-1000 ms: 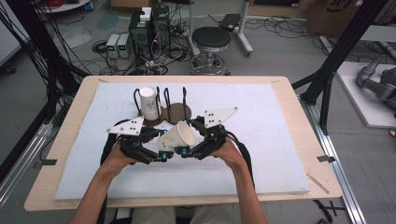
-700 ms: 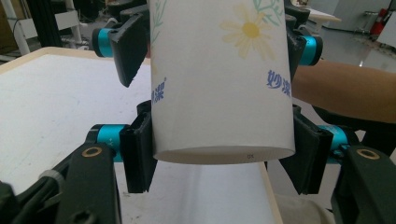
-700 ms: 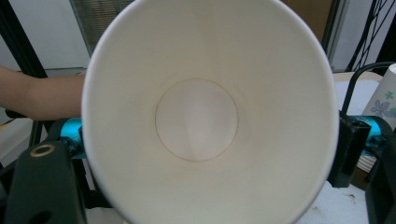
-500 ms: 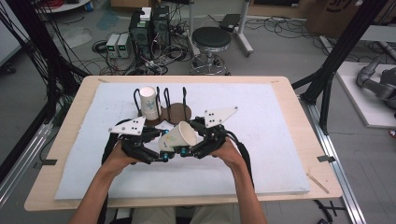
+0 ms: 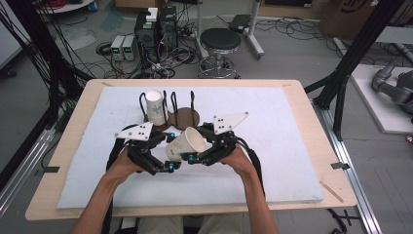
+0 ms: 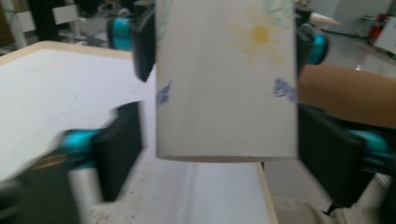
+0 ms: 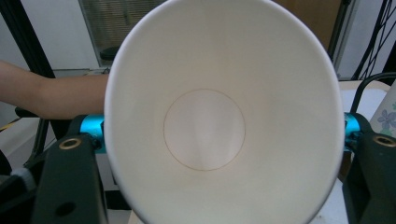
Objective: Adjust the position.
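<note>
the paper cup (image 5: 184,144) hangs tilted above the white mat (image 5: 292,146) on the table (image 5: 73,122), empty inside, a yellow daisy and unreadable blue marks on its wall. the right tongs (image 5: 194,157) have been closing and now grip it. the left tongs (image 5: 168,168) have just opened, flanking its base. a second cup (image 5: 156,108) stands in the wire rack (image 5: 181,105).
</note>
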A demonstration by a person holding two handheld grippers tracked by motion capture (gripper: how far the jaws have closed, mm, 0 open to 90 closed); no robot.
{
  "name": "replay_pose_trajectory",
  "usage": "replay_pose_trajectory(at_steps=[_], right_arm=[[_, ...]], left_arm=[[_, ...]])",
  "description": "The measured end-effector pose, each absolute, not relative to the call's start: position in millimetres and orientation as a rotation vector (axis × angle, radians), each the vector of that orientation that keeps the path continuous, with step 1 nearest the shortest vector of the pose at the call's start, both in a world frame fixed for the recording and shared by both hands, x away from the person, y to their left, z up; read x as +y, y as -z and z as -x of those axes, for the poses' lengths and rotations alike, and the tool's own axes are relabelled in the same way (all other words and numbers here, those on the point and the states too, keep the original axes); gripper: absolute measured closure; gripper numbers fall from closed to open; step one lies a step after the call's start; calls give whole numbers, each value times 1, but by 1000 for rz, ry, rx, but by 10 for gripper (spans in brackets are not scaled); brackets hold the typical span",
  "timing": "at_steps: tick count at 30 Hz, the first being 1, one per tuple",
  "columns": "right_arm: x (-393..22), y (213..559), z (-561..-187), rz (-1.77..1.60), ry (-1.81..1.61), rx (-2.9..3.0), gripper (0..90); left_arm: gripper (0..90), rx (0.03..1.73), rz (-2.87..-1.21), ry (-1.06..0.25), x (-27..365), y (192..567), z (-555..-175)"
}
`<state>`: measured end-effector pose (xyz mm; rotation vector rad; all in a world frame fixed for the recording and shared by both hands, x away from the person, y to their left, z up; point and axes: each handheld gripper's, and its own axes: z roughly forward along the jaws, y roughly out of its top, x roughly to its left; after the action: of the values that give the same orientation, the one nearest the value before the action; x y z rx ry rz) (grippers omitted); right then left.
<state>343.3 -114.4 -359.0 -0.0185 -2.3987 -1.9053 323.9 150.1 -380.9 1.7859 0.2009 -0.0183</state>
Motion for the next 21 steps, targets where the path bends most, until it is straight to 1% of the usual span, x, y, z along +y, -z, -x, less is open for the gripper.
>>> replay_pose_trajectory(at_steps=[1, 2, 3, 12, 16, 21], right_arm=[[-114, 359, -343, 18, 1905, -2399, 287], [-115, 359, -343, 23, 1903, -2399, 287], [-116, 358, -343, 24, 1901, -2403, 289], [-118, 357, -343, 29, 1900, -2414, 290], [-118, 357, -343, 42, 1898, -2425, 290], [-120, 356, -342, 73, 1895, -2460, 289]], left_arm=[[68, 201, -1786, 18, 150, 381, -324], [68, 213, -1789, 13, 150, 381, -324], [17, 214, -1789, 15, 150, 382, -324], [17, 208, -1801, -3, 151, 381, -323], [17, 235, -1825, -23, 153, 381, -323], [17, 272, -1876, -95, 159, 383, -320]])
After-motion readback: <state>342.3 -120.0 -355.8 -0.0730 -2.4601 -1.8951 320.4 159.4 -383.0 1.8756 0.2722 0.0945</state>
